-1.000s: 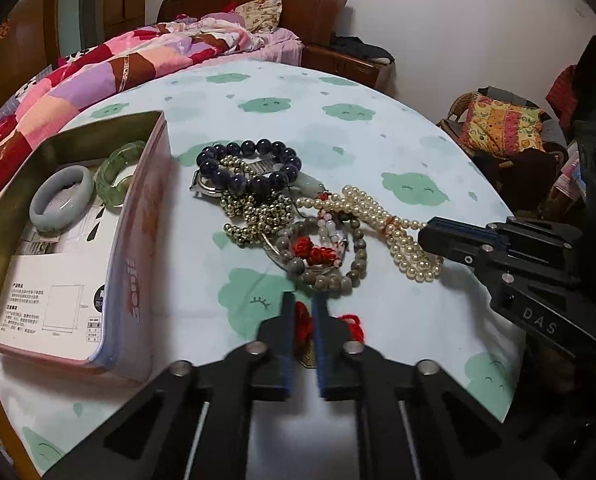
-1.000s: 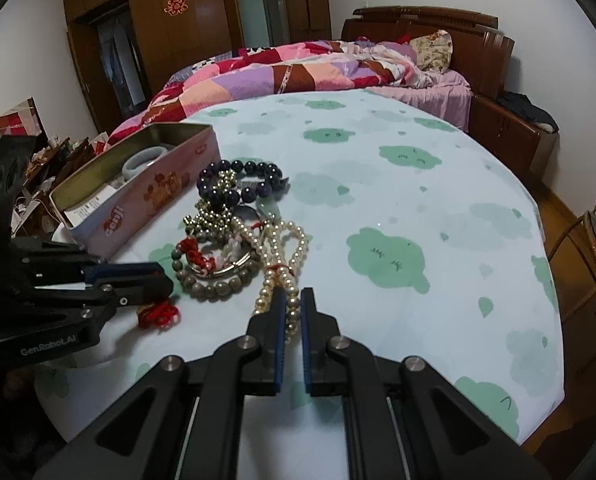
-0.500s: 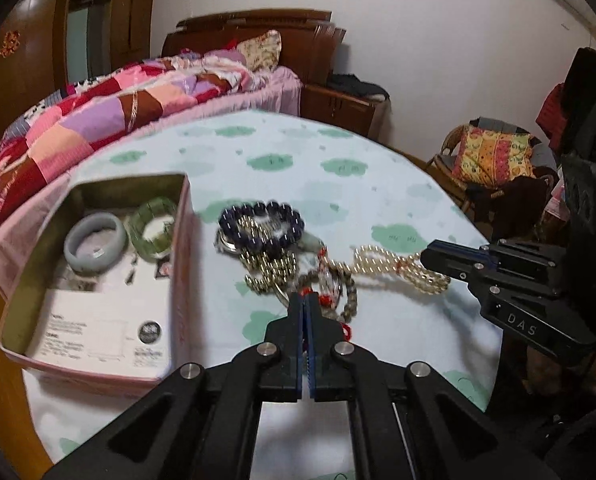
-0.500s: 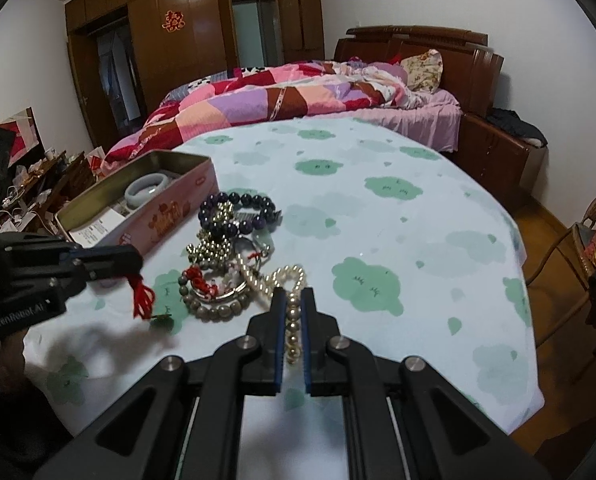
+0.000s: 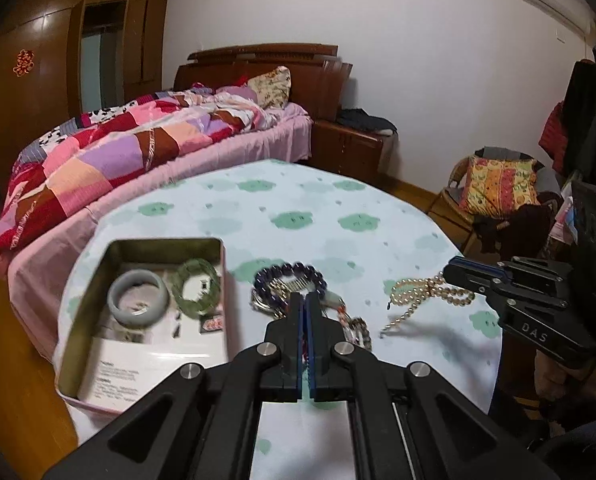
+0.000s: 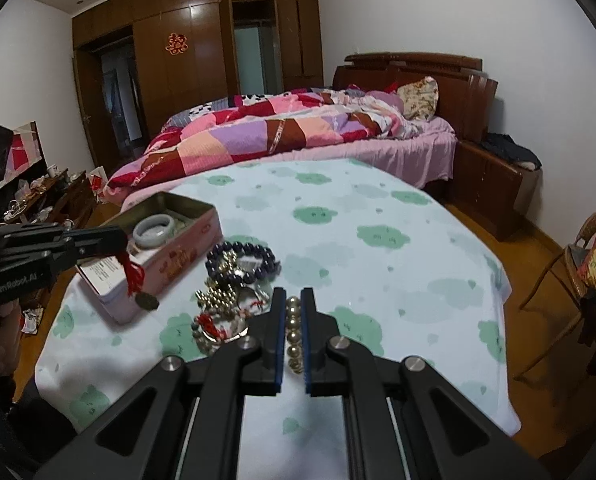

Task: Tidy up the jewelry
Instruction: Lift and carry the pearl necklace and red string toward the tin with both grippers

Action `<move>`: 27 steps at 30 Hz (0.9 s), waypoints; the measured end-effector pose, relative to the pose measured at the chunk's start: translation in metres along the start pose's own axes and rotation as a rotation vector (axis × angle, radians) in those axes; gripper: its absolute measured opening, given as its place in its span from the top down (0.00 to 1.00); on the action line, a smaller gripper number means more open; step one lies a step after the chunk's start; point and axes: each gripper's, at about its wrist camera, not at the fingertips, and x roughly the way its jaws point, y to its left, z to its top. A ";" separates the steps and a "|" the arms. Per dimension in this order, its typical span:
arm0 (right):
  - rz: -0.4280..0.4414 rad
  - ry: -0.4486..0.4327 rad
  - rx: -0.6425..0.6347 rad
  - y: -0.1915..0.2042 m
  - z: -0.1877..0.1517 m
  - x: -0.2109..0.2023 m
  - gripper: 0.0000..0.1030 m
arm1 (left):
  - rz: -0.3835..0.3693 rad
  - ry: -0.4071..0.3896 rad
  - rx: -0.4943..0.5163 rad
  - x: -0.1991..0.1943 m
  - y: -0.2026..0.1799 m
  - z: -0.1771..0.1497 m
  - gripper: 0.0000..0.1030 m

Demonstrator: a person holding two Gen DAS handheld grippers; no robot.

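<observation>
bedroom behind, round cloud-print table (image 5: 298,216) mid-frame. left gripper (image 6: 114,240) pinches a red-tasselled charm (image 6: 136,276) at left; right gripper (image 6: 292,308) pinches the pearl strand (image 5: 422,292). bead pile (image 6: 234,280) lies centre, beside the tin (image 5: 218,280).

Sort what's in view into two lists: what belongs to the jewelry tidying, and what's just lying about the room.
Part of the job:
- left gripper, shut on the red-tasselled charm
- right gripper, shut on the pearl necklace
- tin box holding the grey bangle and green bracelet
- dark bead bracelet
- tangled bead pile

Just lying about:
- bed
- wardrobe
- chair cushion
</observation>
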 end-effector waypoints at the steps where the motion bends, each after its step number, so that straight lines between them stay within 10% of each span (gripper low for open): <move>1: 0.003 -0.006 -0.006 0.002 0.004 -0.001 0.92 | 0.006 -0.004 -0.001 0.000 0.002 0.001 1.00; 27: 0.179 -0.101 -0.127 0.074 0.078 0.030 0.92 | 0.189 0.004 -0.053 0.002 0.086 0.016 1.00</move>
